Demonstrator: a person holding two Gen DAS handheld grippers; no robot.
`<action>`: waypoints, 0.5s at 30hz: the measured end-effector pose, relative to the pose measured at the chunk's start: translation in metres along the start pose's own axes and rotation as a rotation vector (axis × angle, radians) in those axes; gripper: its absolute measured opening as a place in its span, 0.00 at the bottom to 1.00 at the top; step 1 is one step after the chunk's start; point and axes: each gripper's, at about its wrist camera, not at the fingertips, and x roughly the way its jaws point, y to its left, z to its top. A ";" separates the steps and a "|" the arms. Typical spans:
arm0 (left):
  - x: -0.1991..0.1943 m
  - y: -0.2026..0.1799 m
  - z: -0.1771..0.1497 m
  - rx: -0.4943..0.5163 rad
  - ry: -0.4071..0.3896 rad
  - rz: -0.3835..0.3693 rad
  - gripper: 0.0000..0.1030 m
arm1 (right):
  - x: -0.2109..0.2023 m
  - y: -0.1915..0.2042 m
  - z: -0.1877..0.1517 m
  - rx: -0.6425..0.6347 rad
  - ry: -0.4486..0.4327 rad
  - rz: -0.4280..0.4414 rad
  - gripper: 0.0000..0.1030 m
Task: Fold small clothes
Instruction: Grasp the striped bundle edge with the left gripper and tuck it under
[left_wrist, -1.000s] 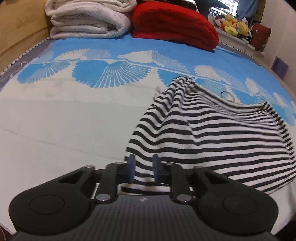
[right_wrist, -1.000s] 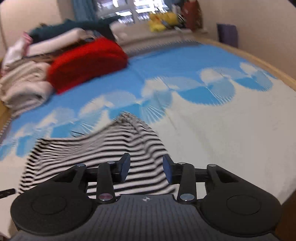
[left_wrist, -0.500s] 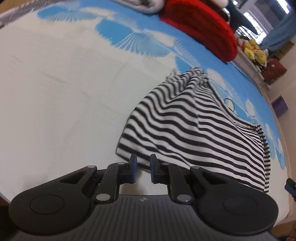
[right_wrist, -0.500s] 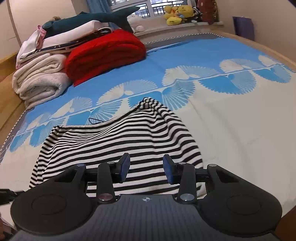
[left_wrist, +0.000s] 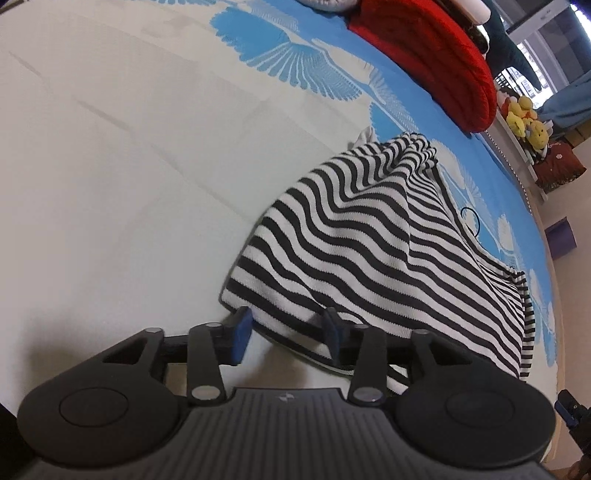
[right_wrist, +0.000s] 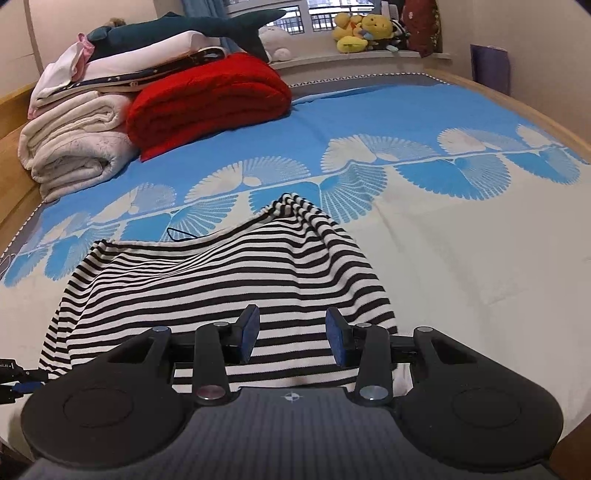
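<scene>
A black-and-white striped garment (left_wrist: 373, 236) lies rumpled on the bed, with a raised bunch at its far corner (right_wrist: 295, 206). My left gripper (left_wrist: 286, 334) is open, its fingers straddling the garment's near left corner at the hem. My right gripper (right_wrist: 293, 334) is open and empty, hovering over the garment's near edge (right_wrist: 236, 295). A tip of the other gripper shows at the left edge of the right wrist view (right_wrist: 14, 380).
The bed has a cream and blue fan-patterned cover (right_wrist: 461, 240). A folded red blanket (right_wrist: 210, 99) and folded white quilts (right_wrist: 74, 144) are stacked at the headboard. Plush toys (right_wrist: 362, 33) sit on the windowsill. A thin black loop (left_wrist: 469, 218) lies beside the garment.
My left gripper has opened wide and moved down to the garment's near left corner. My right gripper stayed open and shifted little.
</scene>
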 end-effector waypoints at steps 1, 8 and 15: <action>0.001 -0.001 -0.001 0.000 0.003 -0.001 0.49 | 0.000 -0.002 0.000 0.006 0.000 -0.003 0.40; 0.008 -0.002 0.001 -0.030 -0.011 0.005 0.51 | -0.001 -0.008 -0.001 0.021 0.002 -0.019 0.40; 0.017 -0.010 0.004 -0.036 -0.044 0.012 0.48 | -0.002 -0.011 -0.005 0.019 0.004 -0.044 0.40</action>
